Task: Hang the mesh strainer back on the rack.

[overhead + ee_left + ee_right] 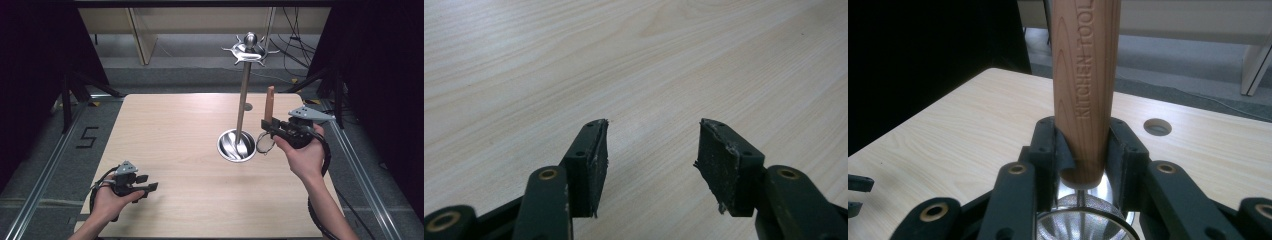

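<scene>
Two jaws of the right gripper (270, 131) clamp the strainer (1083, 90) by its stiff wooden handle, light; left gripper (651, 160) gapes empty.

Bright even tabletop light (surroundings dark), sharp.

The wooden handle (1085, 90) clamped between the right gripper's (1083, 150) jaws carries the words "KITCHEN TOOL", pressed into the wood and running lengthwise along it; the lettering reaches the top edge of the right gripper view, so any further letters cannot be told. On the grey floor (60, 150) left of the table, seen in the high view, a dark mark (88, 137) reads as the digit "5". No other writing is legible.
</scene>
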A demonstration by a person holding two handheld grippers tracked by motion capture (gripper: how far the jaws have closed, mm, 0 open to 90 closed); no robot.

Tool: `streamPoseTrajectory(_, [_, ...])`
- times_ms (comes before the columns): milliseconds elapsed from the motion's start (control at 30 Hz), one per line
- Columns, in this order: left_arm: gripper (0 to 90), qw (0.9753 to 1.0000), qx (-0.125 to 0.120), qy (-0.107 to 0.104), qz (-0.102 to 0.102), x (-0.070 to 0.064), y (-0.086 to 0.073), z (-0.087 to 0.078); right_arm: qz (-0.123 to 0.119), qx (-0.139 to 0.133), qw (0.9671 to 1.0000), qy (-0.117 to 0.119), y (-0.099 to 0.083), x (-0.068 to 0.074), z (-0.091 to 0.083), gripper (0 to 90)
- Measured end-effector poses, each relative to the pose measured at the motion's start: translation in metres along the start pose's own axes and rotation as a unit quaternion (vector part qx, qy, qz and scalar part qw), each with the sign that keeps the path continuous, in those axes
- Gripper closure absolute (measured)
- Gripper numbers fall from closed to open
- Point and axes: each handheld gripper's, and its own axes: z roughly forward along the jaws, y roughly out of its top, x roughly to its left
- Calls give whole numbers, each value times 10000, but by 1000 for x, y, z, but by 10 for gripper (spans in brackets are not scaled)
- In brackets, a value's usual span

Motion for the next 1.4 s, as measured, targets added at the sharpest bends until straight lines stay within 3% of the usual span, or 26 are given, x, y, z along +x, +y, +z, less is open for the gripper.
streamPoseTrajectory(67, [450, 10000, 28, -50, -25, -1, 0, 0, -128, -34, 9999, -27, 1, -1, 0, 691])
streamPoseTrajectory(100, [452, 10000, -5, -91, 28, 0, 0, 0, -20, -41, 10000, -7, 1, 1, 0, 691])
streamPoseTrajectory(200, [452, 9999, -19, -107, -7, -1, 0, 1, -69, -4, 10000, 8, 3, 1, -1, 691])
streamPoseTrajectory(267, [452, 9999, -23, -99, -7, -1, 0, 1, -111, -42, 9999, -7, 3, 0, -1, 691])
streamPoseTrajectory(300, [451, 10000, 9, 1, -54, -1, 0, 1, -82, -32, 10000, 8, 3, 0, -1, 691])
streamPoseTrajectory(633, [451, 10000, -4, -57, 59, 1, 0, 0, -103, -54, 9999, -34, 5, 1, -3, 691])
streamPoseTrajectory(1400, [450, 10000, -4, 6, 45, 0, 1, 0, -127, -79, 9999, 9, 13, 2, -5, 691])
